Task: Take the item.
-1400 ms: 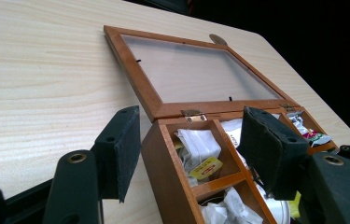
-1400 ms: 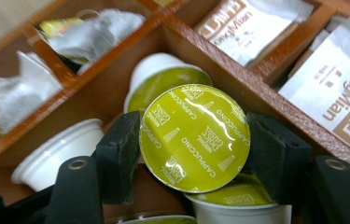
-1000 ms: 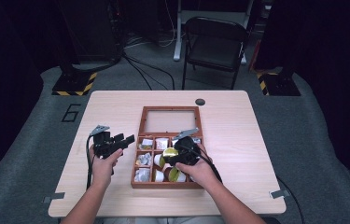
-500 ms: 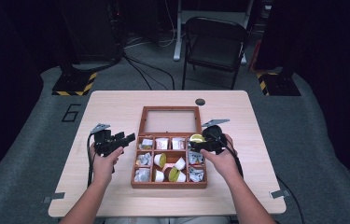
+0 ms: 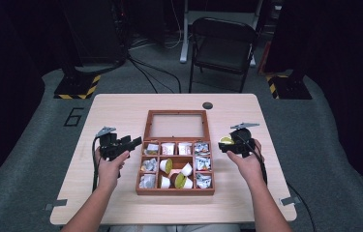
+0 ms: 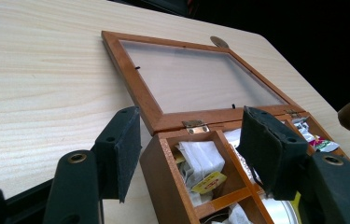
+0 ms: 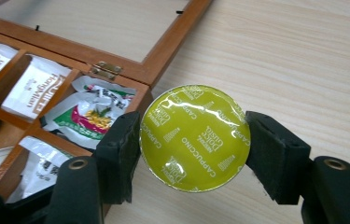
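Holding a coffee capsule in my right gripper right now, and the right gripper view makes it plain: both black pads press on the sides of the capsule, jaws about half apart, with its yellow-green foil lid facing the camera and the word cappuccino readable across it. From the high view the capsule sits above bare tabletop, just off the right side of the wooden box, clear of the compartments. Beneath it in the right gripper view I see pale wood grain, and the box's hinged corner with sachets lies to the left.

My left gripper sits at the box's left side, near the top-left corner. In the left gripper view the jaws stand partly apart with nothing clamped; the box corner lies between them, though neither pad touches it. One compartment there holds white tea bags with a yellow tag.

The box lid lies folded open, flat on the table behind the compartments, its clear pane showing the wood underneath. More capsules rest in the middle compartments, some on their sides, one showing a green top. Sachets fill the outer columns.
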A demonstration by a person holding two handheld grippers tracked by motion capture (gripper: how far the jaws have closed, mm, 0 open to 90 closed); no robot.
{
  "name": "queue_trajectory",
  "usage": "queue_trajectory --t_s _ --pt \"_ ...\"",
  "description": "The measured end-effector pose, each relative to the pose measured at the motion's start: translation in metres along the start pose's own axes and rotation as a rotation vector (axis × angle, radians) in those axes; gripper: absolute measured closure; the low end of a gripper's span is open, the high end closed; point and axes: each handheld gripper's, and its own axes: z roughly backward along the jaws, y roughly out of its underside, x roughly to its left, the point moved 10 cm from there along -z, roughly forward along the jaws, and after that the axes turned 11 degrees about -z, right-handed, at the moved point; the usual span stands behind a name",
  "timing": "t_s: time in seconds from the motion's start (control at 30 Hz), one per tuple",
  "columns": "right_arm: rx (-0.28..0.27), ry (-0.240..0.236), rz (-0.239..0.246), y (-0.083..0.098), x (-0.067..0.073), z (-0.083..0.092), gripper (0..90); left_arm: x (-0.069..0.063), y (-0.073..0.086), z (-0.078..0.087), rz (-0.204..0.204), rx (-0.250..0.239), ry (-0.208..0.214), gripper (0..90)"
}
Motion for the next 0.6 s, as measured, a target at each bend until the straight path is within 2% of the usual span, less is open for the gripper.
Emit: queue_trajectory --t_s 0.17,0.23,0.33,0.37,0.5,0.6 --pt "-0.004 0.034 -0.012 0.002 -0.012 -0.003 37.2 -0.001 0.0 0.0 -0.004 0.0 0.001 38.6" --pt "-0.009 0.056 -0.011 0.003 -0.02 -0.004 37.3 -0.001 0.0 0.0 0.008 0.001 0.003 38.6" --pt "0.0 0.076 -0.035 0.005 -0.031 -0.006 37.2 0.0 -0.001 0.001 0.014 -0.004 0.001 38.6" --pt "-0.008 0.083 -0.043 0.005 -0.037 -0.006 37.3 0.001 -0.001 0.001 0.004 -0.007 -0.001 38.6" --pt "-0.008 0.116 -0.081 0.008 -0.055 -0.01 37.2 0.003 -0.002 0.003 0.015 -0.007 -0.001 38.6" --pt "-0.002 0.124 -0.104 0.012 -0.065 -0.014 37.2 0.004 -0.002 0.003 0.024 -0.013 -0.003 38.6"
